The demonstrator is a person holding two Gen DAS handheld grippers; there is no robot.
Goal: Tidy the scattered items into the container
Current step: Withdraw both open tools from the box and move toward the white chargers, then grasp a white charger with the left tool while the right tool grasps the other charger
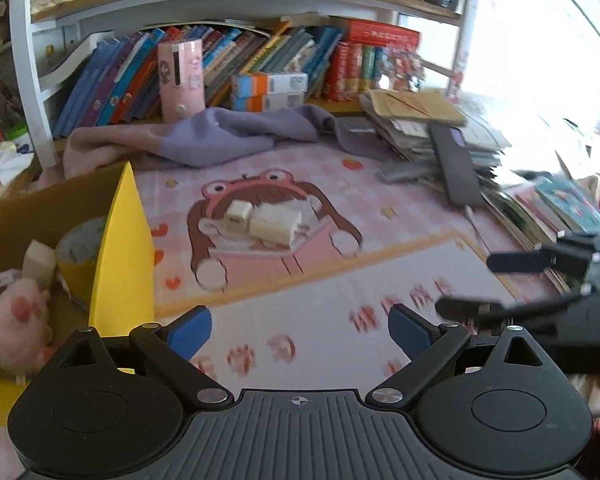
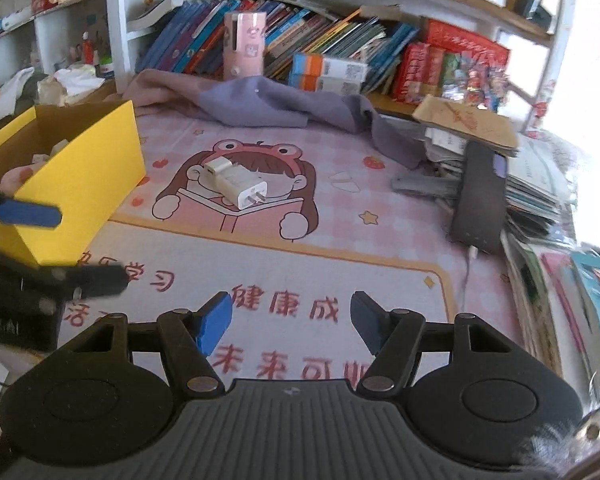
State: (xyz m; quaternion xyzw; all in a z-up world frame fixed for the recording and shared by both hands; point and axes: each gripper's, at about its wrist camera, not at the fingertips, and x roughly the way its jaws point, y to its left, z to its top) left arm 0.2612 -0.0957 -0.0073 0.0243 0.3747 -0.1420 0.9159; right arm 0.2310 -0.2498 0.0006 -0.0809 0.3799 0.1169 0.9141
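- The left gripper (image 1: 299,334) hangs over the pink cartoon desk mat (image 1: 340,280), its blue pads spread wide with nothing between them.
- The right gripper (image 2: 291,322) is likewise parted, about half way, and holds nothing; bare mat lies under both.
- One white charger (image 2: 236,184) lies on the mat's cartoon girl, at twelve o'clock from the right gripper, apart from everything else, with free mat all round it.
- One yellow box (image 2: 80,184) stands at ten o'clock, its near corner on the mat's left edge; inside it the left wrist view shows one pink plush (image 1: 16,320), one tape roll (image 1: 80,248) and one small white block (image 1: 38,262).
- At two o'clock a stack of papers (image 2: 480,148) overhangs the mat's right edge, with one dark flat bar (image 2: 480,196) leaning on it.
- One purple cloth (image 2: 280,108) bounds the far edge.
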